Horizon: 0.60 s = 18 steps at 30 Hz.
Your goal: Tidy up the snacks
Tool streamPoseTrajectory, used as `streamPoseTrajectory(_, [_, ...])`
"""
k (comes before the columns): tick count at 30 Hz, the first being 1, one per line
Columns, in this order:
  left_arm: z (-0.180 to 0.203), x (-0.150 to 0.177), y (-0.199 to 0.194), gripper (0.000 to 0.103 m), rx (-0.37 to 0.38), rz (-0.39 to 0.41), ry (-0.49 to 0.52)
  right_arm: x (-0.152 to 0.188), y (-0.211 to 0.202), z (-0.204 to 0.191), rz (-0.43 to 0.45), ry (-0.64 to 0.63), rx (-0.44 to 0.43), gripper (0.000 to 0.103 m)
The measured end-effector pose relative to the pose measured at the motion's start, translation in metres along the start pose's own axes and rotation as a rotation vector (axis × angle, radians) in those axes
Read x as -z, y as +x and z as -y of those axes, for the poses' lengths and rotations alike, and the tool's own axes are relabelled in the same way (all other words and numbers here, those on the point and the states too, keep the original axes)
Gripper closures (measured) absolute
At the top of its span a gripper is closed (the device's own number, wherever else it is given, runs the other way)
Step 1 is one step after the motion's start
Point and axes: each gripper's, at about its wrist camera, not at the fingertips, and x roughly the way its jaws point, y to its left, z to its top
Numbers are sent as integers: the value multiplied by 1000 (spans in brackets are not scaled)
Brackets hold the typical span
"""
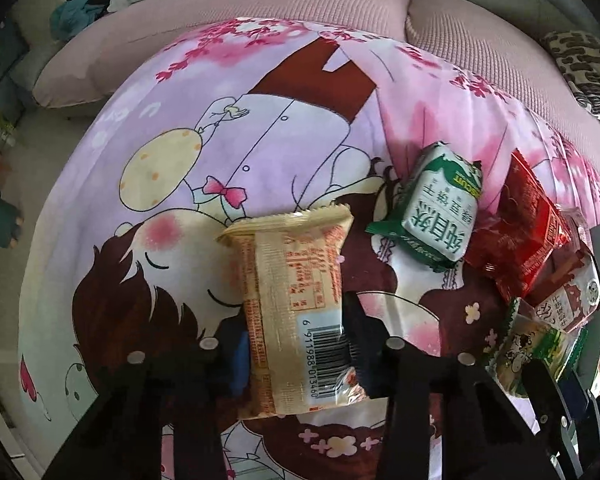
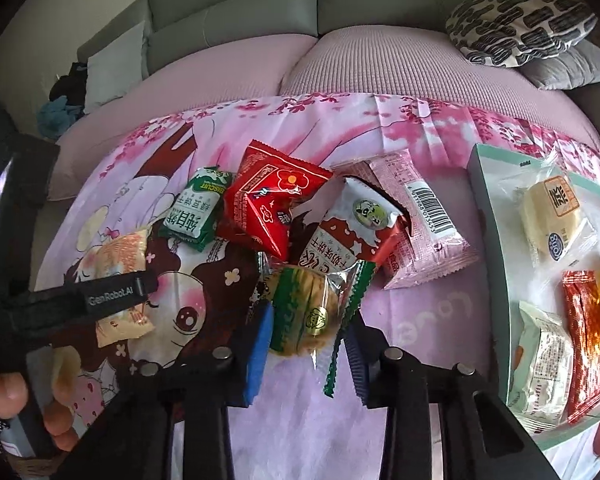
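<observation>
Pink cartoon-print cloth (image 1: 148,152) covers the work surface in front of a sofa (image 2: 236,12), with wrapped snacks scattered across it. The left gripper (image 1: 296,344) is closed on a beige snack packet (image 1: 292,292), its two pads pressing the packet's sides near the barcode end; the packet points away from the camera over the cloth. To its right on the left wrist view lie a green-and-white biscuit pack (image 1: 436,208) and, just beside it, a red snack packet (image 1: 520,232), with more wrappers crowded toward the right edge.

On the right wrist view, the right gripper (image 2: 308,344) has its blue-padded fingers (image 2: 260,344) narrowed around a clear cracker pack with green trim (image 2: 312,312), holding it between the pads. Just beyond that pack sit a white-and-red milk biscuit pack (image 2: 352,228), a pink packet (image 2: 420,224) with its barcode facing up, the red snack packet (image 2: 272,208) and the green-and-white biscuit pack (image 2: 196,212), several of them touching or overlapping. A pale green tray (image 2: 488,216) stands at the right, holding a round bun in clear wrap (image 2: 556,216), a white packet (image 2: 544,364) and an orange-red packet (image 2: 584,340). A black-and-white patterned cushion (image 2: 516,24) rests on the sofa behind.
</observation>
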Motion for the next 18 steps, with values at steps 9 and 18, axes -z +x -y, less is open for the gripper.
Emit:
streamPoseTrajectory(9, [0, 15, -21, 65, 33, 31, -5, 3, -7, 14, -3, 28, -74, 75])
streamPoseTrajectory(18, [10, 24, -38, 65, 83, 28, 1, 9, -12, 35, -20, 77, -104, 76])
